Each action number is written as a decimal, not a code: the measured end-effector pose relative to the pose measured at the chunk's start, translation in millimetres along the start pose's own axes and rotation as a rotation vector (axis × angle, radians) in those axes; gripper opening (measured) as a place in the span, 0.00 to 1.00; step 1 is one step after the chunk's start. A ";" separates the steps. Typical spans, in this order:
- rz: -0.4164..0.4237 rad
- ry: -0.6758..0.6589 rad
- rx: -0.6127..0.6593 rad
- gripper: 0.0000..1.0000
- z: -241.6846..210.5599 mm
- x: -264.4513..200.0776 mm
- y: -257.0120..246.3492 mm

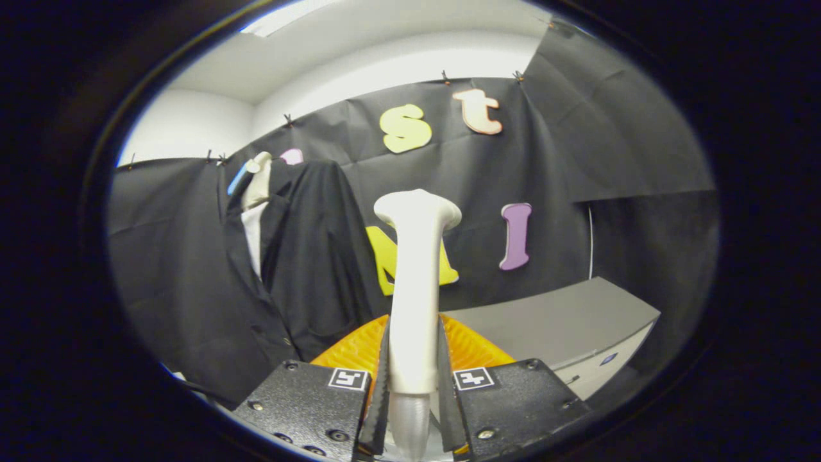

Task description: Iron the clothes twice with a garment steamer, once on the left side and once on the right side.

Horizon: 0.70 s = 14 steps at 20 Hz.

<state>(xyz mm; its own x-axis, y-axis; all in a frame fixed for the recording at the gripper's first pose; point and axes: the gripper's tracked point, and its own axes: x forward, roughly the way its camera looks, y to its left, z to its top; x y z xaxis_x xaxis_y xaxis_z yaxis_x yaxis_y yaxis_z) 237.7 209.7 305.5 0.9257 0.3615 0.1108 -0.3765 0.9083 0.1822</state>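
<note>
The garment steamer (417, 289) stands upright between the jaws, which are clenched on its pale handle from both sides, so the gripper (414, 378) grasps it low on the shaft while the flared head rises above the fingers. Just behind the fingers lies an orange ribbed object (349, 350), partly hidden by them. Beyond and to the right sits a grey desk (564, 324) with a lighter front panel. To the left, further off, a dark jacket (301, 256) hangs on a pale mannequin form (256, 186) against the black cloth wall (577, 141).
</note>
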 end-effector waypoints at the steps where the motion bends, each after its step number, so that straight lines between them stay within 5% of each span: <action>1: 0.011 -0.015 -0.012 0.35 5.7 -0.3 15.3; 14: 0.133 -0.068 -0.130 0.35 15.9 27.8 184.7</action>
<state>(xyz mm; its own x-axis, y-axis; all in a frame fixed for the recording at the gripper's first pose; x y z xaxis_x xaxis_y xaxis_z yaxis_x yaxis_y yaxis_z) 193.3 384.2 357.8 0.8618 0.4695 0.1920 -0.4840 0.8744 0.0346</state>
